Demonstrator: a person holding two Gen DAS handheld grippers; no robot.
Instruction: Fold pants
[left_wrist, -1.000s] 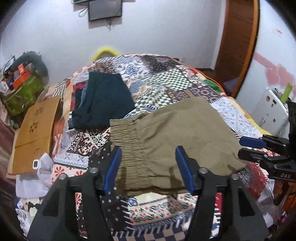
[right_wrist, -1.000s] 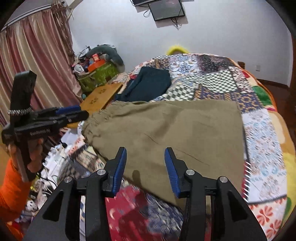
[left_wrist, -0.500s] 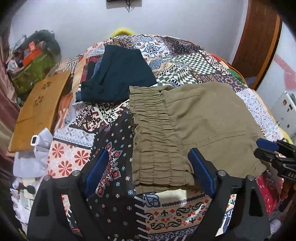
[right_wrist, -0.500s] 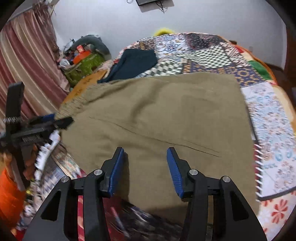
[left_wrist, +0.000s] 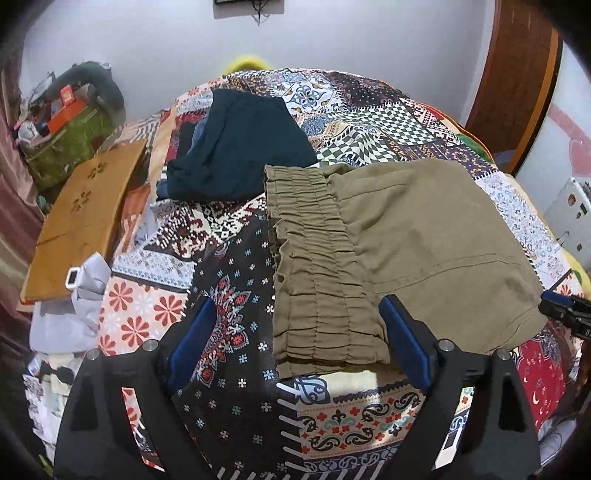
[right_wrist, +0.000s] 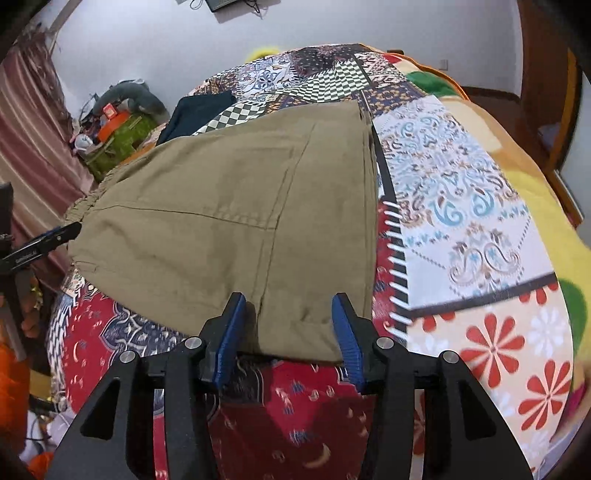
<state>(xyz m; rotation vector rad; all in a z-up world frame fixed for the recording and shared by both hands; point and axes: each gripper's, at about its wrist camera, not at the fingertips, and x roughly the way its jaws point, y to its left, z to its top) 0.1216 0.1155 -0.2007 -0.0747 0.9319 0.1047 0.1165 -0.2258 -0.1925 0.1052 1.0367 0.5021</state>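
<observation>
Olive-green pants (left_wrist: 417, 236) lie folded flat on the patchwork bedspread (left_wrist: 229, 306), with the gathered elastic waistband (left_wrist: 317, 273) at their left end. My left gripper (left_wrist: 295, 336) is open, low over the near end of the waistband, empty. In the right wrist view the pants (right_wrist: 236, 206) fill the middle. My right gripper (right_wrist: 291, 325) is open over their near right corner, empty. The right gripper also shows at the right edge of the left wrist view (left_wrist: 565, 314). The left gripper shows at the left edge of the right wrist view (right_wrist: 40, 247).
A folded dark teal garment (left_wrist: 240, 147) lies behind the waistband. A wooden board (left_wrist: 81, 218) leans off the bed's left side, with grey cloth (left_wrist: 70, 310) below it. A cluttered green bag (left_wrist: 70, 136) stands far left. A white appliance (left_wrist: 569, 218) stands right.
Both grippers dropped lower and closer to the pants. The left one opened wider and shifted left along the waistband. The right one moved right to the pants' near corner.
</observation>
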